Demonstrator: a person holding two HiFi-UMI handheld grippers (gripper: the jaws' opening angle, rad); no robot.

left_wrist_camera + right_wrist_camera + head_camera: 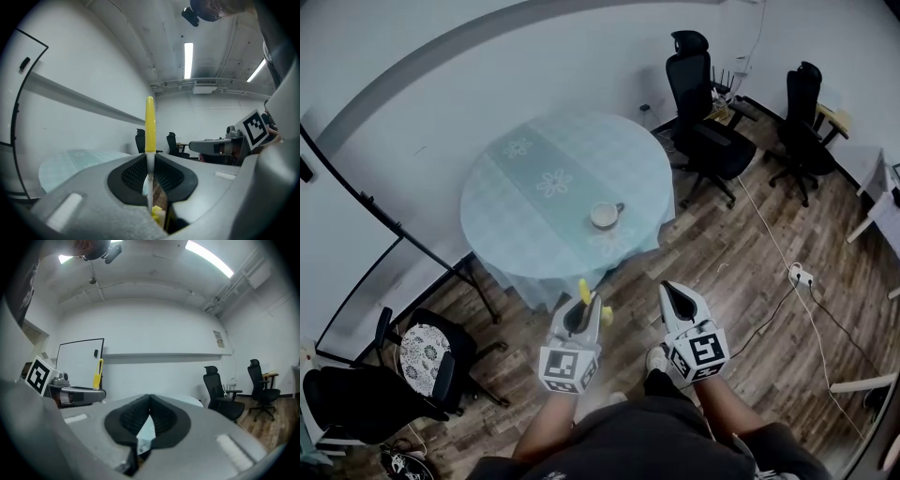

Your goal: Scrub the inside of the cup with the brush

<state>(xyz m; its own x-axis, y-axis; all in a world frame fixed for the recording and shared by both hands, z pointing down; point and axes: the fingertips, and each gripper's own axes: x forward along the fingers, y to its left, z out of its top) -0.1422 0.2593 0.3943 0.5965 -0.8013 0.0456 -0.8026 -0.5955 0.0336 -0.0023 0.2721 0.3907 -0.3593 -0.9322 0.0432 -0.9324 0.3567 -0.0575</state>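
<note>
The left gripper (150, 157) has its jaws closed tight on the brush (150, 124), the dark pads pressing on the pale middle of the shaft. The brush's long axis runs along the line of the jaws. Its yellow end stands out well past the jaw tips and points forward and away from the person, while a small yellow part shows behind the pads. The right gripper (149, 398) has its jaws together at the tips and holds nothing. Only a thin wedge of gap is left lower down between its pads.

In the head view both grippers are held low in front of the body, side by side and apart, over the wooden floor (741, 272). Their jaws point ahead toward the table (516, 225), and the marker cubes face up at the camera. The forearms (546, 427) reach forward from below.

Farther off, the cup (605, 215) stands upright on the round table's pale blue cloth, near the edge closest to the person and right of the middle, with its handle to the right. It is well apart from both grippers. Two black office chairs (703, 103) stand beyond the table's right side, near the wall
</note>
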